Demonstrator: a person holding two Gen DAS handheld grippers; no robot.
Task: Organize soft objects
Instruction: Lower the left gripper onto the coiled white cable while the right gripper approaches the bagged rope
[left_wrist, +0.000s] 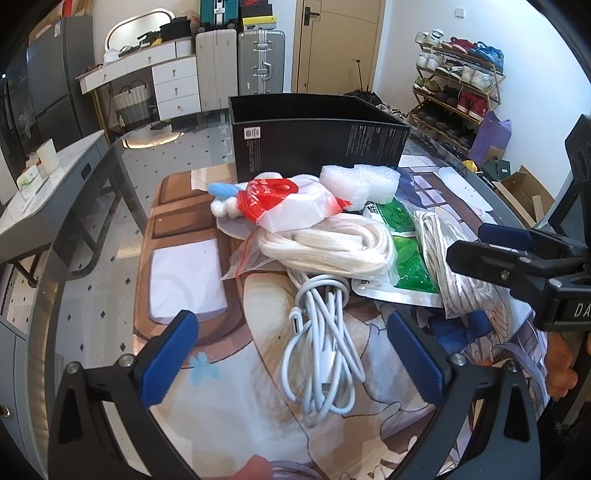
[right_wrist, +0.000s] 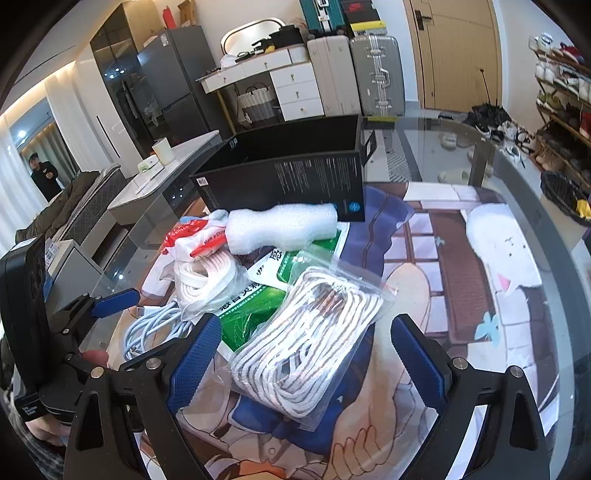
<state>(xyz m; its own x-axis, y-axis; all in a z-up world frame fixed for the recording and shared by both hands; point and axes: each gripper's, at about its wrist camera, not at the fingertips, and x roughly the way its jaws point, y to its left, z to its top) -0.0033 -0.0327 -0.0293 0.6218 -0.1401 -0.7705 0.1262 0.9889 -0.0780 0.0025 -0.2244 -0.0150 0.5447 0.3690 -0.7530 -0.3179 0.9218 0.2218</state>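
Note:
A pile of soft things lies on the printed mat (left_wrist: 221, 406) in front of an open black box (left_wrist: 317, 144). A white charging cable (left_wrist: 325, 354) lies between the fingers of my open left gripper (left_wrist: 295, 354). Behind it are a thick white cord (left_wrist: 332, 243), a red-and-white bag (left_wrist: 291, 206), white foam (left_wrist: 358, 181), a green pack (left_wrist: 406, 258) and a blue-and-white plush (left_wrist: 221, 199). My right gripper (right_wrist: 310, 362) is open around a clear bag of striped cord (right_wrist: 310, 350). The box (right_wrist: 288, 173) and foam (right_wrist: 284, 227) show behind it.
The mat lies on a glass table (left_wrist: 110, 206). A grey side table (left_wrist: 44, 199) stands to the left. Suitcases (left_wrist: 240, 66), white drawers (left_wrist: 173, 85) and a shoe rack (left_wrist: 458, 81) stand at the back. A person (right_wrist: 44, 177) stands far left.

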